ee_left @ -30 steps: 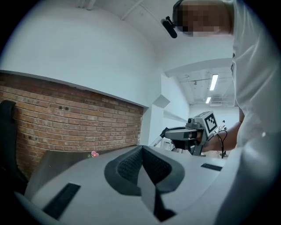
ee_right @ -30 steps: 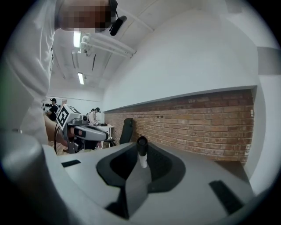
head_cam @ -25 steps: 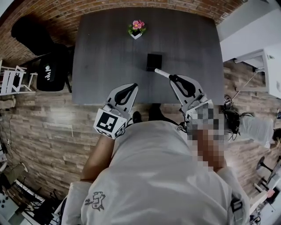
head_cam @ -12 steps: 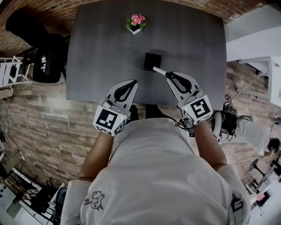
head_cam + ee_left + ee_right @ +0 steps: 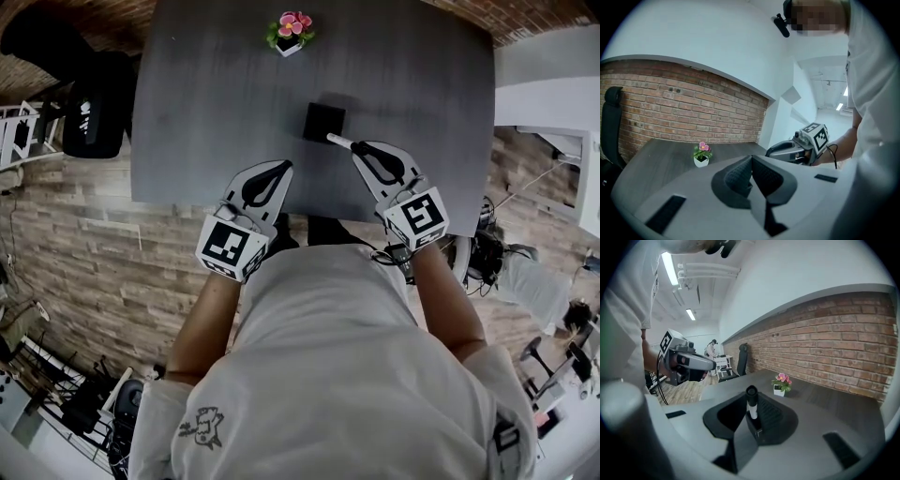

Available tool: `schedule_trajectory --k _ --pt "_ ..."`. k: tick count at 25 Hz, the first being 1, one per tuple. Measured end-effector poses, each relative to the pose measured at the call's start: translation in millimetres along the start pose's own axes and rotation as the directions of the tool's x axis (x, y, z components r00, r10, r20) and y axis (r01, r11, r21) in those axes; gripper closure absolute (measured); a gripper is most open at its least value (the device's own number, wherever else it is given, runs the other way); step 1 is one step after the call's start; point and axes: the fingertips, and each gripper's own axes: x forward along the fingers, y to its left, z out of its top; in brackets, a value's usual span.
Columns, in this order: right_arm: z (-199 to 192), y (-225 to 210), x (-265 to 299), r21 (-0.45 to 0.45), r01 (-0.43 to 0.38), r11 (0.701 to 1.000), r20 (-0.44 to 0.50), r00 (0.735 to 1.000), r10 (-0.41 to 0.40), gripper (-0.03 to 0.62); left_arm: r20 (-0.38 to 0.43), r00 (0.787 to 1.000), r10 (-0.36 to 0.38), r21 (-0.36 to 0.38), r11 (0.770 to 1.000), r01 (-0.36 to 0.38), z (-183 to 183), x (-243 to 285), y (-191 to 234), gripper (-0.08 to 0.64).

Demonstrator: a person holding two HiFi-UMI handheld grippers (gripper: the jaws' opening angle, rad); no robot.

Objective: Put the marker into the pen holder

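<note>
One marker (image 5: 339,142) clamped in our right claw (image 5: 359,150), its tip just beside the black pen holder (image 5: 322,122) on the desk (image 5: 206,112). We see left claw (image 5: 282,167) closed, empty.

Left tongs (image 5: 279,169) pressed together, right tongs (image 5: 360,152) clamped in grip, both tilted slightly downward

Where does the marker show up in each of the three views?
Head view: the marker is just above centre, pointing from the right gripper toward the black pen holder.
Left gripper view: it cannot be made out; only the right gripper shows, right of centre.
Right gripper view: centre, upright, gripped in the tongs.
Shared landmark: the pink flower pot on the table.
</note>
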Motion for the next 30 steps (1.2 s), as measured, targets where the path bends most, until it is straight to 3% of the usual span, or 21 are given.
schedule_trajectory --k 14,22,30 --pt "-58 -14 35 0.021 -0.045 0.999 -0.116 0.992 0.047 0.515 -0.042 0.999 0.021 -0.043 0.999 -0.023 -19 32 12 0.549" --pt "-79 -15 46 0.089 -0.044 0.995 -0.156 0.986 0.058 0.512 -0.053 0.999 0.009 -0.043 0.999 -0.011 -23 38 10 0.549" --pt "-91 -13 49 0.101 -0.050 0.994 -0.197 0.978 0.069 0.506 -0.056 0.998 0.004 -0.046 0.999 -0.006 -27 42 10 0.549"
